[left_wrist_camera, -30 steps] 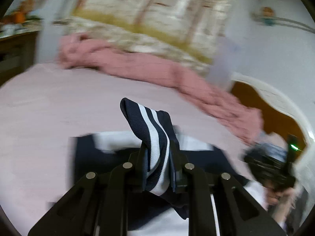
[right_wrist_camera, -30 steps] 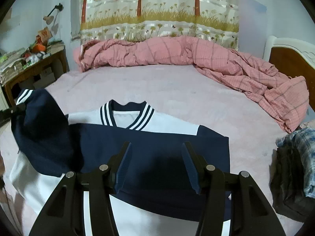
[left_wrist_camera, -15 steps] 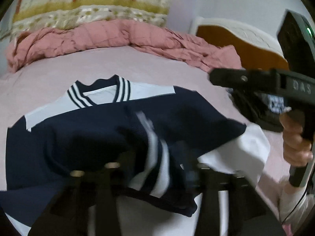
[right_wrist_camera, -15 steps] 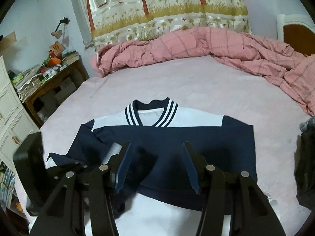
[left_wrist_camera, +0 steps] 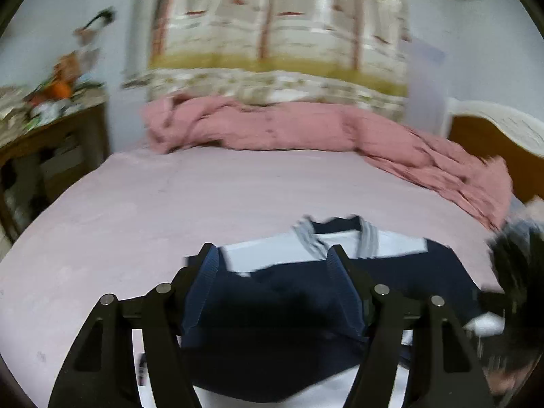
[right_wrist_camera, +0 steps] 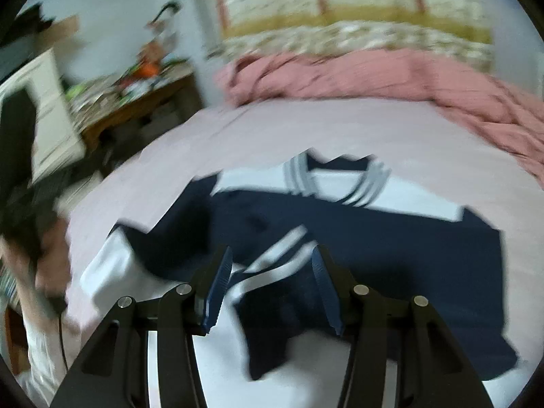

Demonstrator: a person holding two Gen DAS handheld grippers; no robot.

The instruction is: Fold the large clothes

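Sweater lies flat on the pink bed in my left view, under my left gripper, jaws apart and empty; a pink quilt sits behind. My right view alone shows a striped cuff folded across the sweater, under my right gripper, also apart and empty.

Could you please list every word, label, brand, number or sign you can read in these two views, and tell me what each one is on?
None can be read; both views are motion-blurred.
Curtain: a printed tree pattern only, no lettering.
Clutter on the wooden side table: too blurred to tell whether any of it carries print.
Navy and white sweater: stripes only, no logo or tag visible.
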